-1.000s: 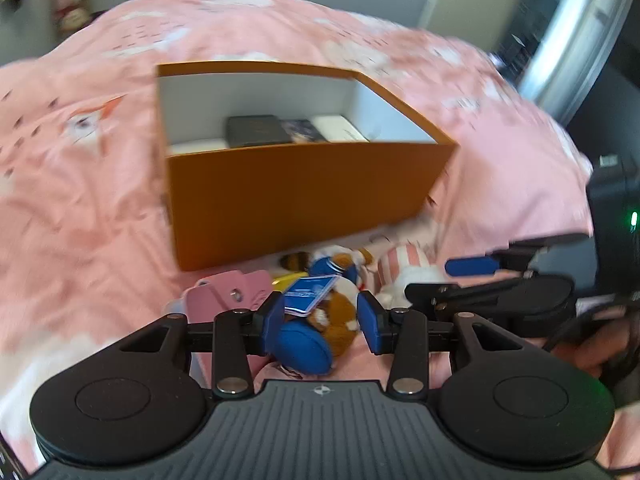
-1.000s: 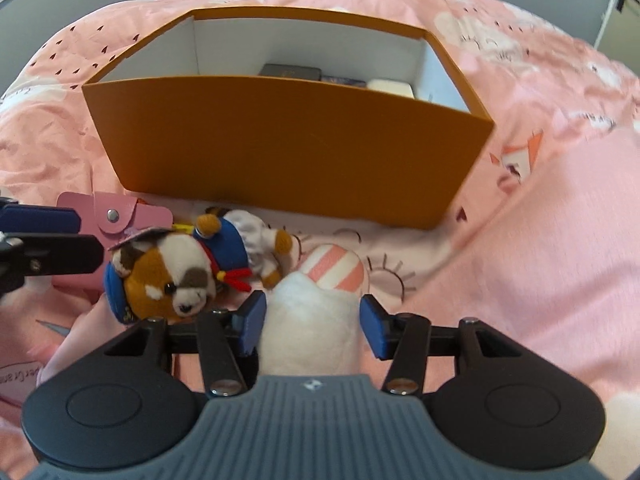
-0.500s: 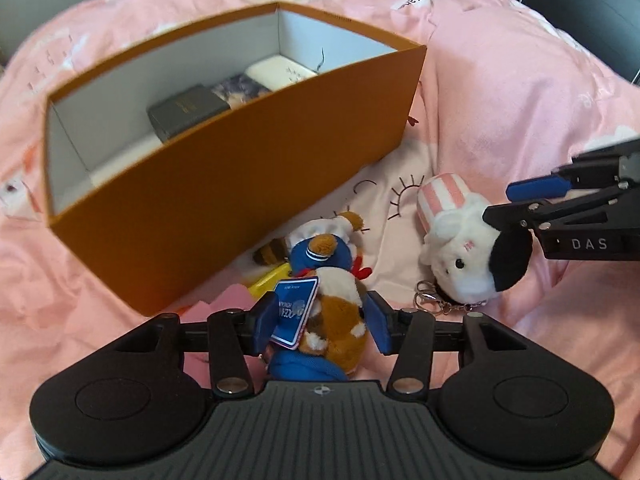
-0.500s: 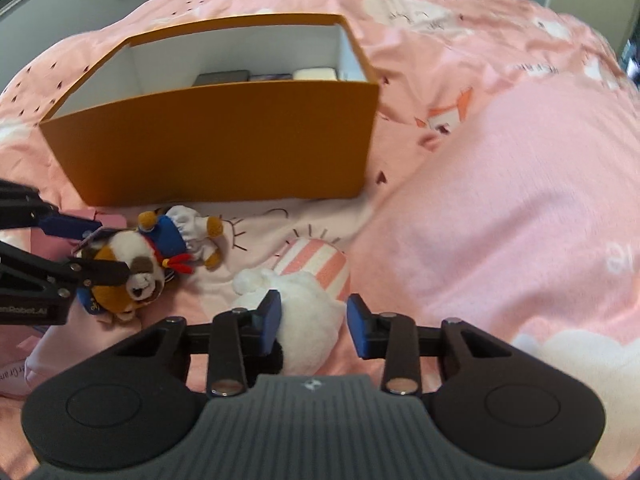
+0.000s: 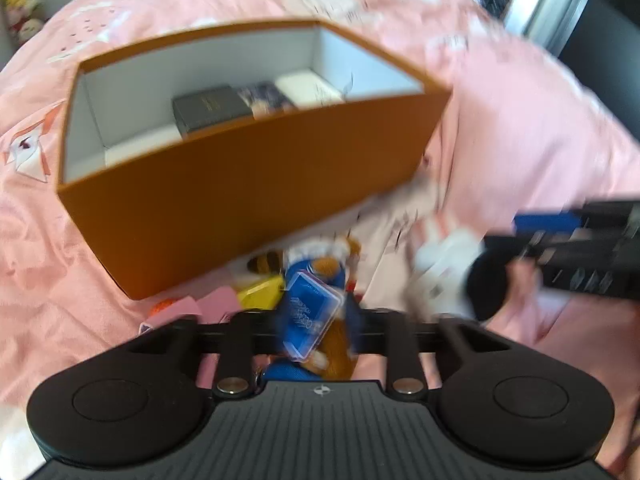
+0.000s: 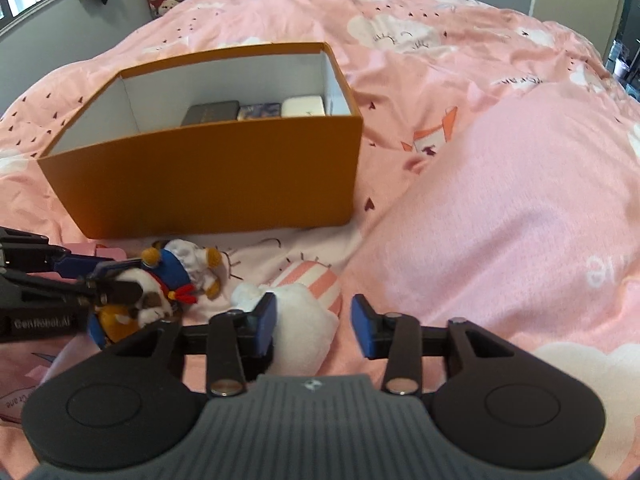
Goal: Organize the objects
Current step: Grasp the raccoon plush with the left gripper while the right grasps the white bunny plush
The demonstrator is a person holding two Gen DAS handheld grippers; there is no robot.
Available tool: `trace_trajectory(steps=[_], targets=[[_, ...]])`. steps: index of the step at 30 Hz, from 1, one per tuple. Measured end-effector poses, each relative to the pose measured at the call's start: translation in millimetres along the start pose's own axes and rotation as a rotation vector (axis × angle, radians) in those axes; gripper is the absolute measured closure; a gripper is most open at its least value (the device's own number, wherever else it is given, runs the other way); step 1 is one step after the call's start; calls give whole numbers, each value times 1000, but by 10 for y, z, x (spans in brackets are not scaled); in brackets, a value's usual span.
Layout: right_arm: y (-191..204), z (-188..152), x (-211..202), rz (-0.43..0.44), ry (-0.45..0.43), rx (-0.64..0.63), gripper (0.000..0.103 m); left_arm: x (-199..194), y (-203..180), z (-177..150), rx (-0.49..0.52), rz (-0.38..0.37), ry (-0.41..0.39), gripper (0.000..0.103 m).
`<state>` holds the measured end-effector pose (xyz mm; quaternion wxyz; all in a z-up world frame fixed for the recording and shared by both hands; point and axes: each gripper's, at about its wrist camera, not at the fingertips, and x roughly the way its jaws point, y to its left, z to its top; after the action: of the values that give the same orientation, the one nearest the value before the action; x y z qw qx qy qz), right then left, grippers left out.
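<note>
Blur marked the left wrist view: the left gripper [image 5: 316,320] was clenched on the dog plush [image 5: 320,280], near the orange box [image 5: 248,200]. Right wrist view: the right gripper [image 6: 314,326], jaws released, straddled the white plush [image 6: 304,320] on the bed [image 6: 500,220]. Neither toy was boxed yet.

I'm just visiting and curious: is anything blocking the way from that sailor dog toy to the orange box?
Only the box's own near wall, which rises behind the dog. The left gripper must lift it over. The box is open-topped, with free floor beside three small items.
</note>
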<state>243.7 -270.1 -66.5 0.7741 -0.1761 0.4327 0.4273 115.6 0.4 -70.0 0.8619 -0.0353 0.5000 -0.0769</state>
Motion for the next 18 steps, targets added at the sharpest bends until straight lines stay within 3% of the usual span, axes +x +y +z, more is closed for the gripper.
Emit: trace_trajectory(steps=[2,6,18], targets=[[32,14,33,6,7,-13,50,-17,43,18,-40,-33,-13,80],[80,22,131,27,37,-13,49,72,115,-1,-62,-19,13,80],[349,157,238,40,10,-57,47,48,269,-102,-129,-59,10,78]])
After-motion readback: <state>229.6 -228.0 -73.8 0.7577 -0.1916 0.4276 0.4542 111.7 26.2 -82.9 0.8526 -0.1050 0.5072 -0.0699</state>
